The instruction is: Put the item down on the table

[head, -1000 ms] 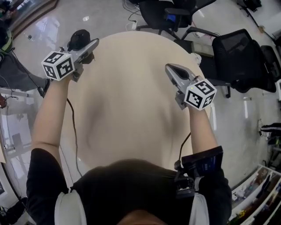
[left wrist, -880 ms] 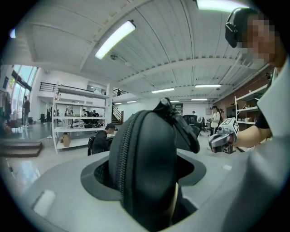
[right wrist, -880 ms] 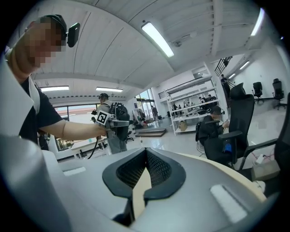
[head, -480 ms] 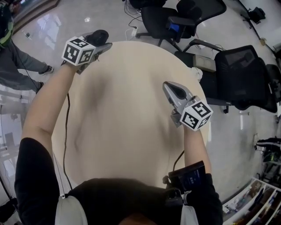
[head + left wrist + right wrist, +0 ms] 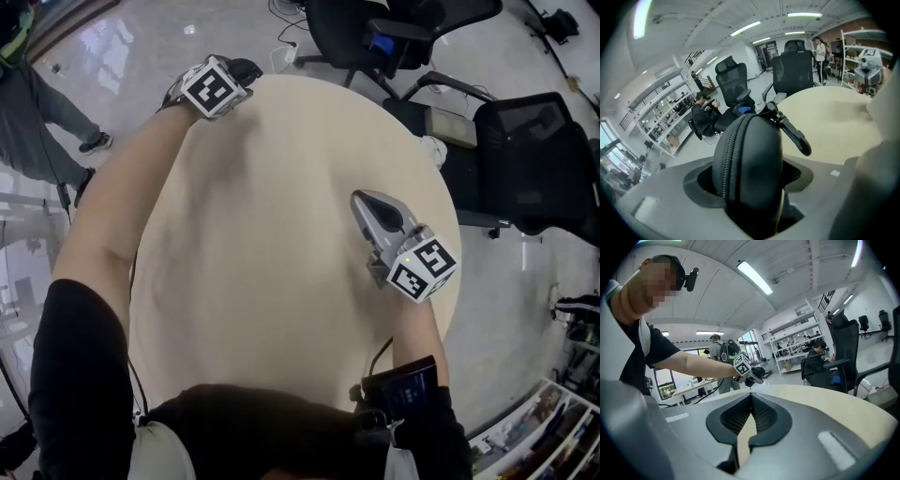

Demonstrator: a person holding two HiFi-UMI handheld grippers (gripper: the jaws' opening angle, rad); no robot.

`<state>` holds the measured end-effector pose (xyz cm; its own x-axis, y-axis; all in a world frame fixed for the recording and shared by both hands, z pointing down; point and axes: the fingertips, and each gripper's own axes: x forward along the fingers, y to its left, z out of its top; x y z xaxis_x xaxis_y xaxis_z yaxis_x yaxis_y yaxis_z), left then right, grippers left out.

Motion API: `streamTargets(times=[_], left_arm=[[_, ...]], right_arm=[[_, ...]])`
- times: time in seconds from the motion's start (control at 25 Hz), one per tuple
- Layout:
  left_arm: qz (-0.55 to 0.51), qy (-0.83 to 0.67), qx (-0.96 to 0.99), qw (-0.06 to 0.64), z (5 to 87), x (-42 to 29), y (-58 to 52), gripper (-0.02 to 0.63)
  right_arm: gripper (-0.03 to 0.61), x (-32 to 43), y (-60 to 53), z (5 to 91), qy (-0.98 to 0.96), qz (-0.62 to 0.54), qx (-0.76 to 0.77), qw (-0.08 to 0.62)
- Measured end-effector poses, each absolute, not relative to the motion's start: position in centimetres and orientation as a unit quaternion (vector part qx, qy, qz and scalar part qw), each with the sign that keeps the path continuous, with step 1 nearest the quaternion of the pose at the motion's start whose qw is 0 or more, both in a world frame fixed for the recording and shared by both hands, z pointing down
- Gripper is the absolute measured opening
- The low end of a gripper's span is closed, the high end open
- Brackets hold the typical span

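The left tongs [image 5: 239, 75] are out at the 11 o'clock rim of the round, pale table [image 5: 281, 244], clamped on a black zippered hard-shell case [image 5: 247, 67]. In the left gripper view the case [image 5: 750, 159] stands on edge between the jaws, its zip running up over the curved side and a black clip [image 5: 790, 131] sticking out at 1 o'clock from its top. Whether the case touches the table cannot be told from any view.

The right tongs [image 5: 362, 199] hover over the table toward 3 o'clock, well apart from the left, jaws together with nothing between them. Each of the two carries a cube [image 5: 422, 267] of black-and-white square markers. Black office chairs [image 5: 525, 150] stand beyond the table at 1 to 2 o'clock.
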<state>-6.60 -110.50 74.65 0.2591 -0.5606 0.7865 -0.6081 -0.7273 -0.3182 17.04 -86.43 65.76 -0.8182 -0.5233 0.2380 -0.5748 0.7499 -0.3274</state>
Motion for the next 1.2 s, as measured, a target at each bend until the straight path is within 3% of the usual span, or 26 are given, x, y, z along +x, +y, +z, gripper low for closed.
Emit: streamTargets(times=[0.16, 0.36, 0.76, 0.8, 0.92, 1.2], left_arm=[[0.500, -0.371, 0.781, 0.050, 77.5, -6.3, -110.8, 0.324], [0.517, -0.349, 0.781, 0.008, 78.3, -4.3, -110.9, 0.324], [0.572, -0.261, 0.778, -0.002, 80.2, -2.8, -109.6, 0.319], [0.578, -0.246, 0.778, 0.002, 80.4, -2.9, -109.1, 0.326], [0.588, -0.195, 0.783, 0.055, 82.1, -2.5, -107.1, 0.437], [0.575, -0.200, 0.791, 0.064, 81.9, -2.5, -106.4, 0.466]], right_arm=[[0.014, 17.4, -86.0, 66.2, -0.932, 0.207, 0.291, 0.053], [0.014, 18.2, -85.7, 66.3, -0.933, 0.205, 0.292, 0.050], [0.014, 18.8, -85.1, 66.7, -0.930, 0.213, 0.295, 0.045], [0.014, 18.8, -85.0, 66.7, -0.931, 0.214, 0.294, 0.044], [0.014, 18.8, -84.9, 66.6, -0.932, 0.213, 0.292, 0.042], [0.014, 18.6, -84.4, 65.9, -0.931, 0.213, 0.294, 0.041]])
